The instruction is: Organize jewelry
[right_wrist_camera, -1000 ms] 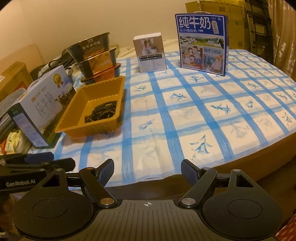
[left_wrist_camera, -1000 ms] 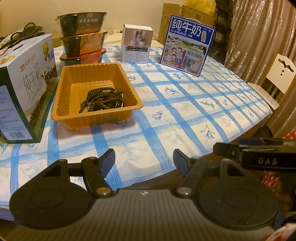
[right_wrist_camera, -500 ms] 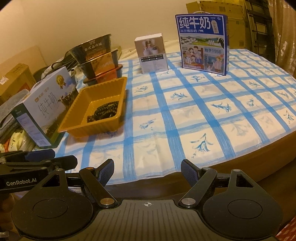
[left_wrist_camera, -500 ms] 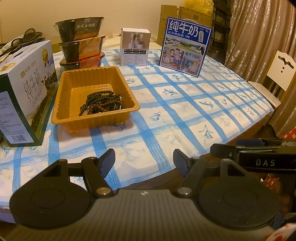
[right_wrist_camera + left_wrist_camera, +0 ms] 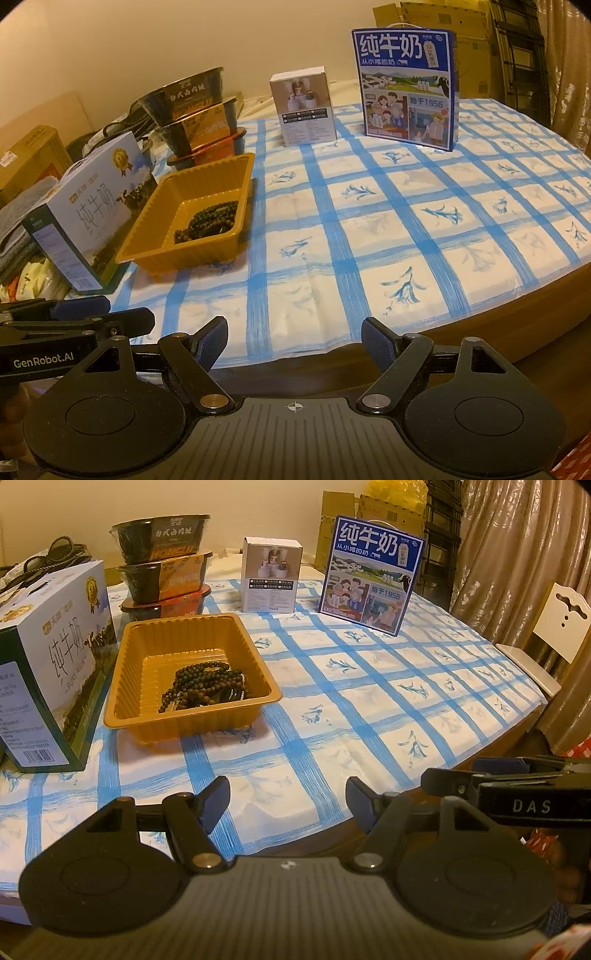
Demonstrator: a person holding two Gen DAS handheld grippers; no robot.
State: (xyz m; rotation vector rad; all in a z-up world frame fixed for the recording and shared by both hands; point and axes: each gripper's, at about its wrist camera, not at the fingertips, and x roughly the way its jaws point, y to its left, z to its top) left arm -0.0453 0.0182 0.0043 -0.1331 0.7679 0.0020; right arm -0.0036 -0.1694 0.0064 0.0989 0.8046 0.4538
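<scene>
Left gripper: fingers spread wide, nothing between them; it hangs over the near edge of the table.
Right gripper: fingers likewise wide apart and empty, at the same near edge, just beside the left gripper on its right.
Beads: a tangle of dark bead strands lying in the orange tray, piled toward the tray's near right corner as the left gripper looks at it.
Direction from left gripper: the beads lie ahead and a little to its left, almost in line with its left finger.
Direction from right gripper: the beads lie ahead and well off to its left, past the left gripper's line.
Tray's long axis: runs away from the left gripper, nearly along its line of sight, so the short near wall faces it.
Nearer tool: by my reading the left gripper, with the straighter path.
What the reach turns on: going forward and over the tray's near wall, then down into the pile.
Obstacle beside the path: a milk carton stands just left of the tray, close to its long side.
Open cloth: the checked area to the right of the tray, ahead of the right gripper, has room for laying strands out.
</scene>
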